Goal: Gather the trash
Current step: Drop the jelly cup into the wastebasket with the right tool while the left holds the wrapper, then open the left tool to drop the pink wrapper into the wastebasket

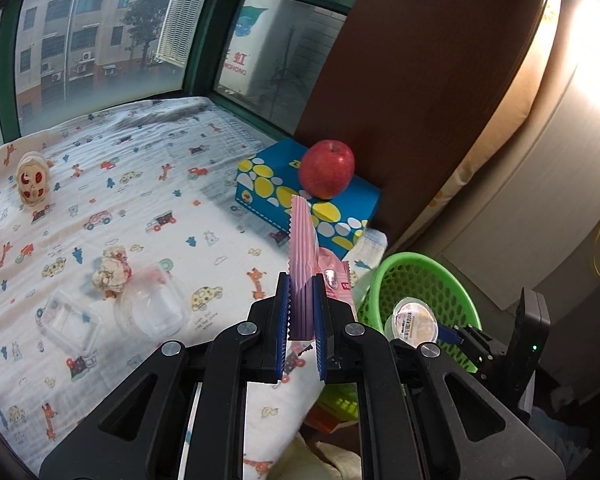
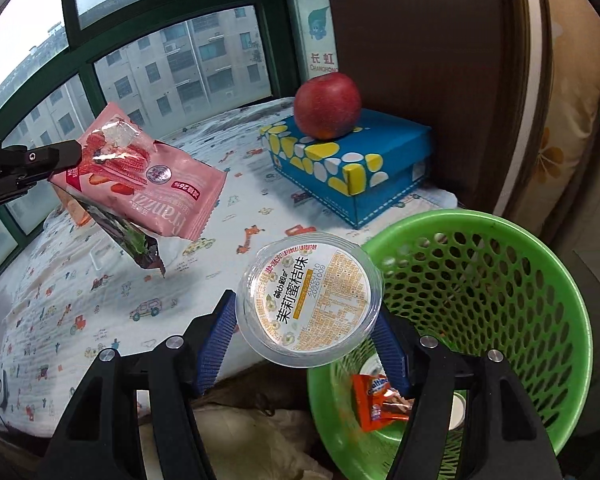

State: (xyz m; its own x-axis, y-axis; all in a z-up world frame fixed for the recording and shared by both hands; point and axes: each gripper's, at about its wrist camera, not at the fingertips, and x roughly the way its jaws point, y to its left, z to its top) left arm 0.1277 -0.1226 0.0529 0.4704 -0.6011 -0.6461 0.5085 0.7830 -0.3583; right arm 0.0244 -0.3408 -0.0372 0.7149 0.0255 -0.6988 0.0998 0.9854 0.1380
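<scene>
The right claw (image 2: 306, 320) grips a clear plastic jelly cup (image 2: 309, 298) between its blue pads, the printed foil lid facing the camera, held just above the near rim of a green mesh basket (image 2: 540, 280). An orange snack wrapper (image 2: 380, 400) lies in the basket. At the left, the left claw (image 2: 66, 154) pinches a pink Franzzi snack packet (image 2: 152, 178) in the air over the bed's cartoon-print sheet (image 2: 112, 280). Behind, a red apple (image 2: 327, 105) rests on a blue spotted box (image 2: 352, 164).
</scene>
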